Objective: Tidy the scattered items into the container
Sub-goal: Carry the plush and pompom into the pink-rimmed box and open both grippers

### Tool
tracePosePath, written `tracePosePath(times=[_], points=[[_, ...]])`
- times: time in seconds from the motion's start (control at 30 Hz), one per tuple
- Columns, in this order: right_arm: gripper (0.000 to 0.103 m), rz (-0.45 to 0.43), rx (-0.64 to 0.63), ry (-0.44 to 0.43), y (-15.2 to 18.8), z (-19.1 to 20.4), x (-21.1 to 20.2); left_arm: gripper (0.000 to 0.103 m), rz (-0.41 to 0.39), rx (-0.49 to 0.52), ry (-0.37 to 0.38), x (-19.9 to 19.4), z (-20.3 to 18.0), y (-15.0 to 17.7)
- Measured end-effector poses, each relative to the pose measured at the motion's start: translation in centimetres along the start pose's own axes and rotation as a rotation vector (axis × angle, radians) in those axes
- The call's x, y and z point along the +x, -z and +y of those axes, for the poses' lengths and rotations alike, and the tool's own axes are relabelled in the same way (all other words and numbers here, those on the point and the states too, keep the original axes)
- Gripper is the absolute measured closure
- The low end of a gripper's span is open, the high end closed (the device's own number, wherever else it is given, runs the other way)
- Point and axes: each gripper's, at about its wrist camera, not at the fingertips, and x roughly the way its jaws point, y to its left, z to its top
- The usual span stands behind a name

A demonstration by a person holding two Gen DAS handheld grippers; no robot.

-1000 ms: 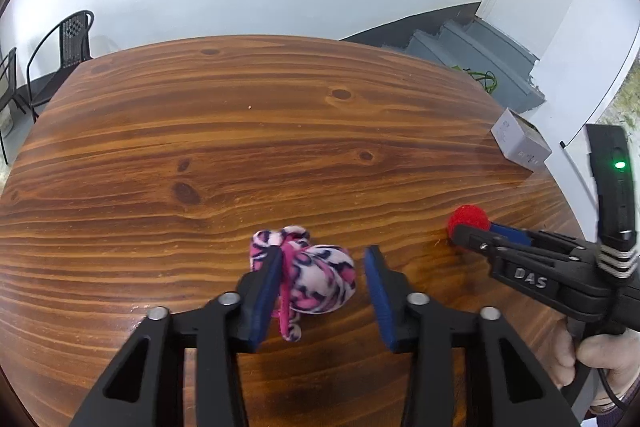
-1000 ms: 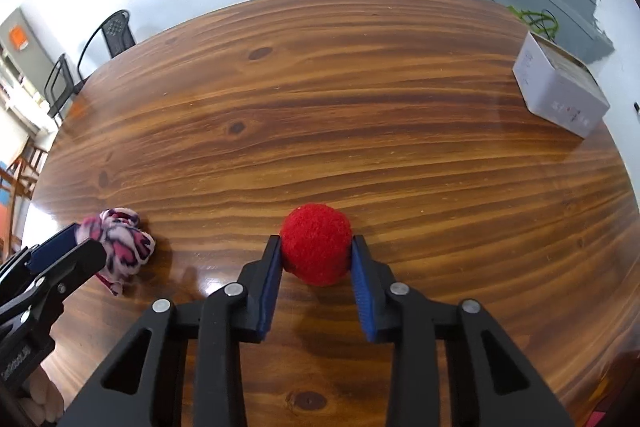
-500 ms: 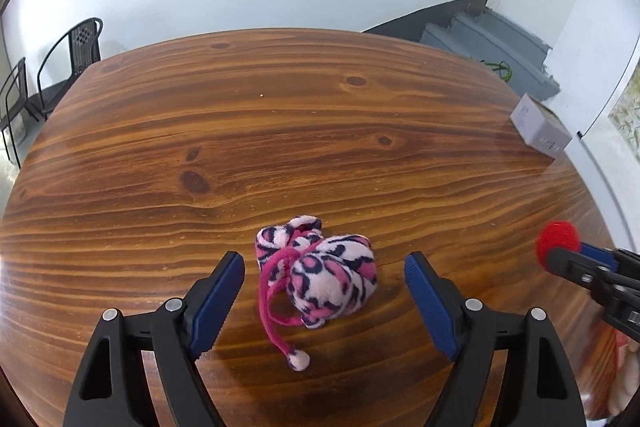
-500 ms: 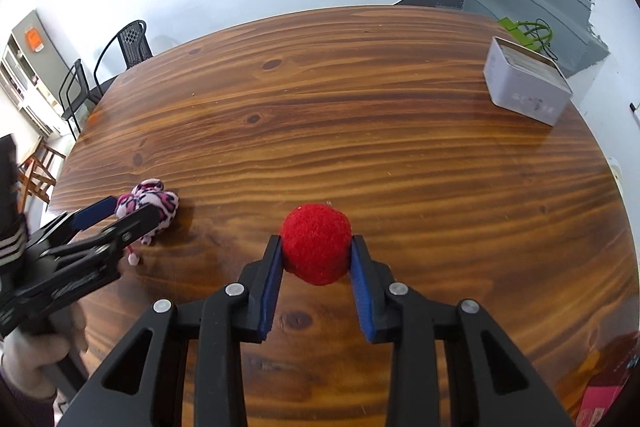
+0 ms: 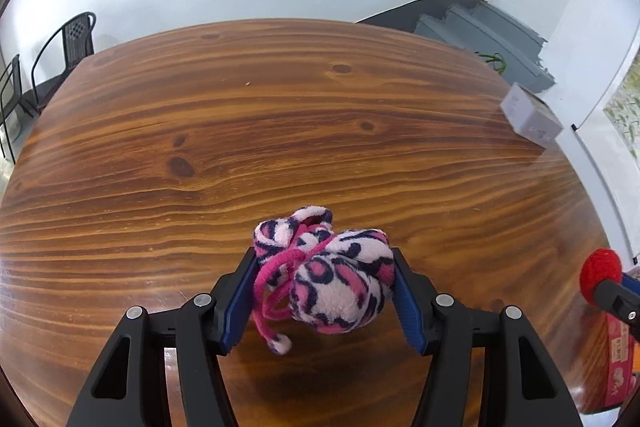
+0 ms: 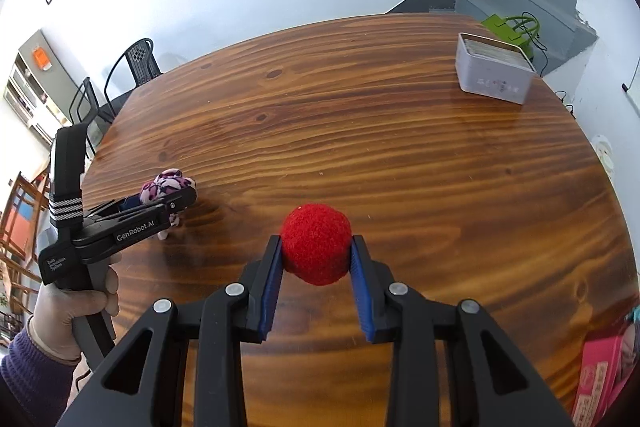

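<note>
Pink, white and navy leopard-print pouch (image 5: 336,279); red ball (image 6: 316,249); grey tin (image 6: 494,73).

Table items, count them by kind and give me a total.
Red fuzzy ball, held in the right gripper: 1
Pink leopard-print plush pouch, held in the left gripper: 1
Grey box container: 1
Total: 3

Glossy varnished wood table (image 6: 400,147), fuzzy red ball (image 6: 316,245), fleecy cloth pouch (image 5: 340,283).
</note>
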Motion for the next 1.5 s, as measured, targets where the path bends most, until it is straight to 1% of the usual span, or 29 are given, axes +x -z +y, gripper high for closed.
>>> tracePosePath(times=[0.2,0.33,0.43,0.6,0.63,0.77,0.83,0.9,1.0,1.17,1.3,1.5], points=[[0.067,-0.004,0.016,-0.010,2.6,-1.7,-3.1,0.040,-0.015,0.061,0.058,-3.7,-5.4,1.5],[0.067,-0.010,0.050,0.001,4.8,-4.2,-5.7,0.040,-0.004,0.119,0.118,-5.5,-10.5,3.4],[0.067,-0.020,0.096,0.027,6.8,-7.2,-8.3,0.040,0.010,0.151,0.174,-6.6,-14.8,4.9],[0.067,-0.051,0.185,0.106,10.3,-13.4,-13.7,0.040,0.022,0.198,0.268,-8.4,-22.2,7.0],[0.067,-0.057,0.204,0.125,11.1,-14.7,-14.9,0.040,0.021,0.214,0.290,-8.9,-24.1,7.5],[0.067,-0.075,0.264,0.189,14.0,-19.0,-18.6,0.040,0.032,0.279,0.352,-9.8,-30.0,9.1],[0.067,-0.079,0.290,0.213,15.3,-20.8,-20.0,0.040,0.038,0.319,0.384,-10.3,-33.2,10.0],[0.067,-0.078,0.316,0.242,16.8,-22.7,-21.3,0.040,0.041,0.347,0.410,-10.7,-35.6,10.8],[0.067,-0.064,0.346,0.266,18.8,-25.1,-22.6,0.040,0.046,0.375,0.439,-11.2,-38.4,11.7],[0.067,-0.048,0.365,0.282,21.4,-27.6,-24.1,0.040,0.054,0.416,0.476,-12.0,-42.8,13.0],[0.067,-0.044,0.378,0.282,22.3,-28.9,-24.6,0.040,0.055,0.451,0.496,-12.6,-45.7,14.0],[0.067,-0.040,0.362,0.261,23.0,-29.8,-24.8,0.040,0.055,0.486,0.504,-12.6,-48.7,14.4]])
